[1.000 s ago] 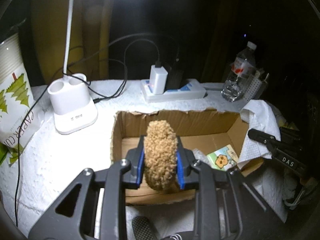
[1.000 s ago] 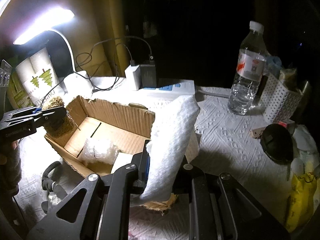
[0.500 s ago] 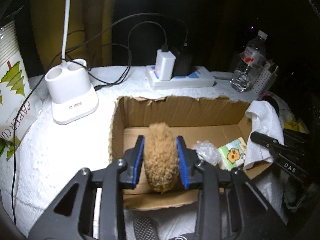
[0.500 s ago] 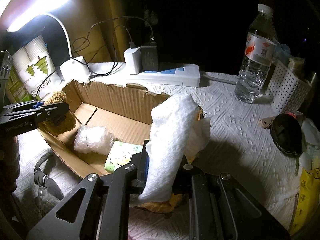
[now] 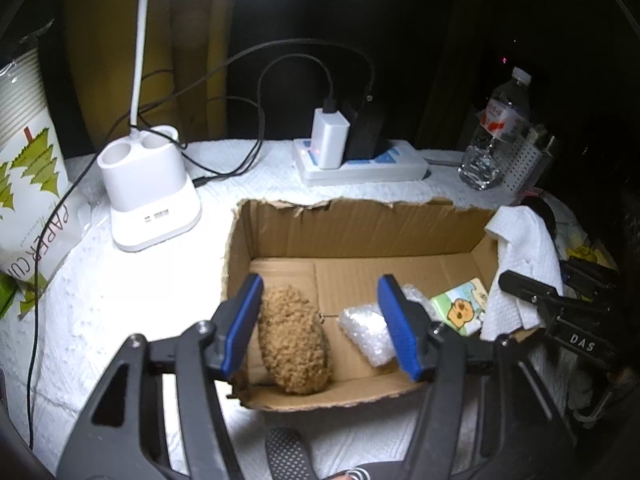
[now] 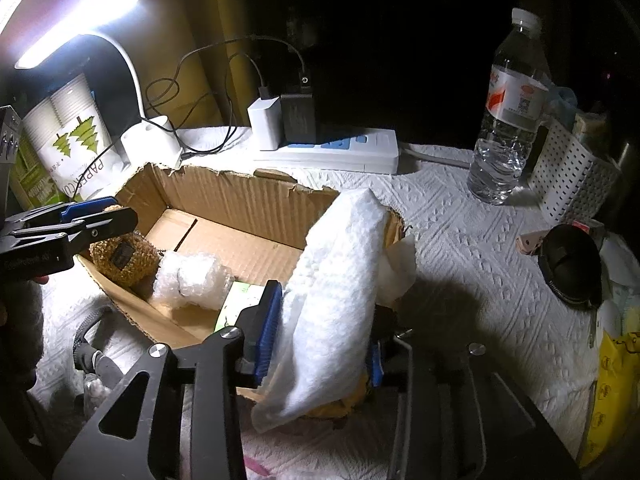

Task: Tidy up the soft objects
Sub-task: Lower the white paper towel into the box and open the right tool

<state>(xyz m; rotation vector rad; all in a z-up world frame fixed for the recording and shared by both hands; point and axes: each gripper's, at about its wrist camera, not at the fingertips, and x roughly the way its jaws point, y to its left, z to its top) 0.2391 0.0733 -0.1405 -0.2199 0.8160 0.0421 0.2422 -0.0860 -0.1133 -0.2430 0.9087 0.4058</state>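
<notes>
An open cardboard box (image 5: 360, 224) stands on the white table. My left gripper (image 5: 320, 320) is open above the box's near left corner. A brown fuzzy plush (image 5: 294, 344) lies in the box under it, free of the pads. The plush also shows in the right wrist view (image 6: 124, 258). A bubble-wrap wad (image 5: 370, 328) and a small green cartoon packet (image 5: 462, 308) lie in the box too. My right gripper (image 6: 320, 332) is shut on a folded white paper towel (image 6: 336, 292) at the box's right end (image 6: 224, 204). Something yellow shows under the towel.
A white desk lamp base (image 5: 150, 196), cables and a power strip with chargers (image 5: 360, 160) stand behind the box. A paper-cup sleeve (image 5: 28, 184) is at the left. A water bottle (image 6: 508, 120), a white perforated basket (image 6: 572, 176) and a black pouch (image 6: 572, 264) are at the right.
My left gripper lowered into the box and opened, letting go of the brown plush, which now lies on the box floor. The right gripper still holds the towel and moved slightly nearer the box.
</notes>
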